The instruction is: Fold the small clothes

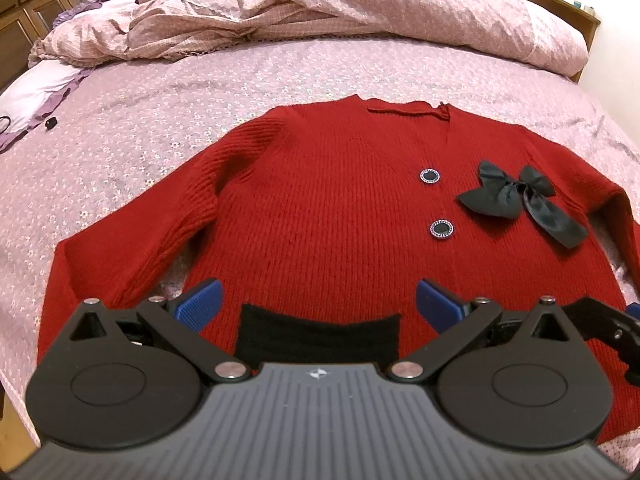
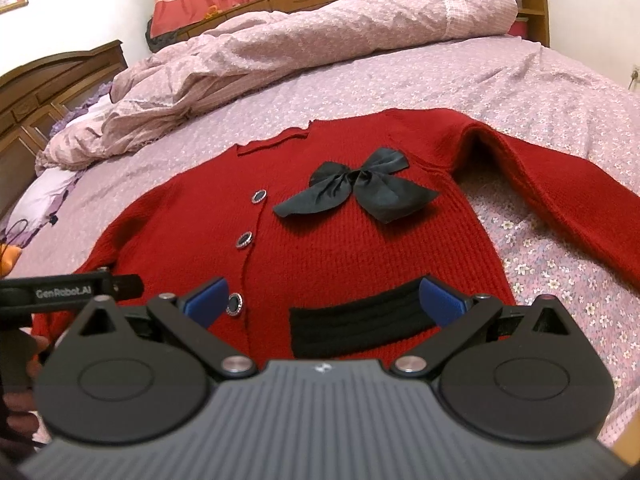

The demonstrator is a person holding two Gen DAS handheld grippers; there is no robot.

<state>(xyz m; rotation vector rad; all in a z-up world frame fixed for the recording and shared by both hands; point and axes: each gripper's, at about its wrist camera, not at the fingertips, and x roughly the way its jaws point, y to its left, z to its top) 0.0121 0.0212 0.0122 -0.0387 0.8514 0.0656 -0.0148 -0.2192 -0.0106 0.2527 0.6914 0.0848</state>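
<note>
A red cardigan (image 1: 328, 216) lies flat, front up, on the bed (image 1: 120, 128), filling the centre of both views, neckline toward the top of the frame. The left hand-held gripper (image 1: 318, 304) hovers at the bottom centre of its view, over the hem, w/ blue pads (image 1: 200, 308) spread wide, released, holding nothing. A black pocket (image 1: 318, 340) sits just between them at the lower edge. The right hand-held gripper (image 2: 324, 300) is also released, pads apart over a second black pocket (image 2: 360, 328) at the bottom centre. A black bow (image 2: 356, 192) lies on the chest, centre of the right view, beside three round buttons (image 2: 245, 239) in a row. One sleeve (image 2: 560, 184) stretches to the right edge. A crumpled pink duvet (image 2: 280, 40) fills the upper part of the frame.
</note>
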